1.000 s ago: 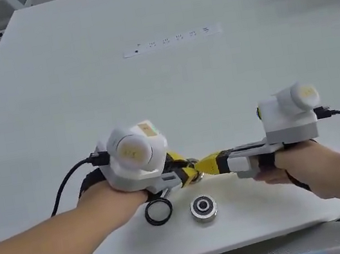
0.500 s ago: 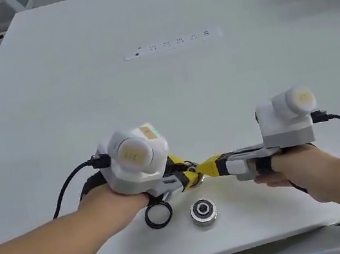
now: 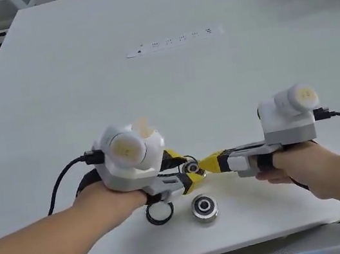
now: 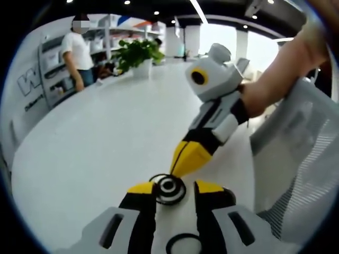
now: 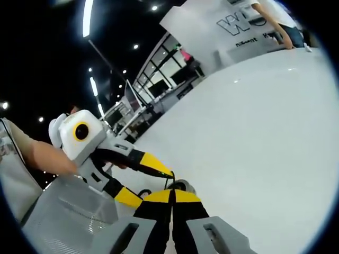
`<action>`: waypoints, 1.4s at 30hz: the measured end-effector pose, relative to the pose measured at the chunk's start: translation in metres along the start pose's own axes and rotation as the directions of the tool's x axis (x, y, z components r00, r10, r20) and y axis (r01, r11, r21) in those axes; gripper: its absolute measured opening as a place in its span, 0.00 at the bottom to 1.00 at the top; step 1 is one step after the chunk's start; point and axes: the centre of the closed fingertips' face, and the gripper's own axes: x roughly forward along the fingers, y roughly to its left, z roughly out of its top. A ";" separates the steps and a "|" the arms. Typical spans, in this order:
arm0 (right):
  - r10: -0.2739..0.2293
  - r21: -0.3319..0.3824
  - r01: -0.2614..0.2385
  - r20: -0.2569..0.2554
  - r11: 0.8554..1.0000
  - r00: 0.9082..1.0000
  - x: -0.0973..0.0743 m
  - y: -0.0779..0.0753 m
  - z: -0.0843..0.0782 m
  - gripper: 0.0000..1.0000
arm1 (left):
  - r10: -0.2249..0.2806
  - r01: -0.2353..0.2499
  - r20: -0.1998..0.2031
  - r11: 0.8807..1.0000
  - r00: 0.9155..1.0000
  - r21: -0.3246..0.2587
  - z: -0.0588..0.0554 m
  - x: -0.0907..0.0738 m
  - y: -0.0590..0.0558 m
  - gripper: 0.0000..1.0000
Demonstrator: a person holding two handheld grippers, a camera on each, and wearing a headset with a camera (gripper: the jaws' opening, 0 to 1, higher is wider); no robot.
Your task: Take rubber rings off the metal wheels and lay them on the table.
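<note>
left gripper (image 4: 175,188) jaws clamp the metal wheel (image 4: 168,187) just above the desk (image 3: 84,82). right gripper (image 5: 172,194) jaws pinch the rubber ring (image 4: 165,177) at its rim. i advise holding the wheel steady and peeling the ring outward gradually, guarding against snap-back.

White table (image 3: 84,82), black rubber ring (image 3: 160,213), silver metal wheel (image 3: 204,206), yellow-and-black left tongs (image 4: 176,186) and right tongs (image 5: 172,193)

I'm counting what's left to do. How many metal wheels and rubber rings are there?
Metal wheels: 2, a bare wheel and a held wheel
Rubber rings: 2, a loose ring and a fitted ring
Total: 4
</note>
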 end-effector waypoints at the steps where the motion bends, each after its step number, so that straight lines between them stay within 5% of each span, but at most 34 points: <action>1: 0.001 0.001 -0.001 0.003 1.000 1.000 0.000 0.001 0.001 0.00 | -0.001 0.001 0.002 1.000 1.000 0.001 0.000 -0.001 0.000 0.30; 22: 0.042 -0.013 -0.042 0.020 0.999 0.999 -0.002 0.015 0.009 0.00 | -0.007 0.008 0.069 1.000 0.998 -0.019 0.006 -0.045 -0.004 0.50; 33: 0.081 -0.014 -0.081 0.024 0.997 0.996 -0.001 0.038 0.016 0.00 | -0.005 0.009 0.117 0.999 0.993 -0.036 0.011 -0.072 -0.009 0.63; 42: 0.116 -0.018 -0.117 -0.004 0.993 0.993 0.006 0.053 0.013 0.00 | 0.006 -0.001 0.128 0.999 0.992 -0.040 0.002 -0.091 -0.007 0.71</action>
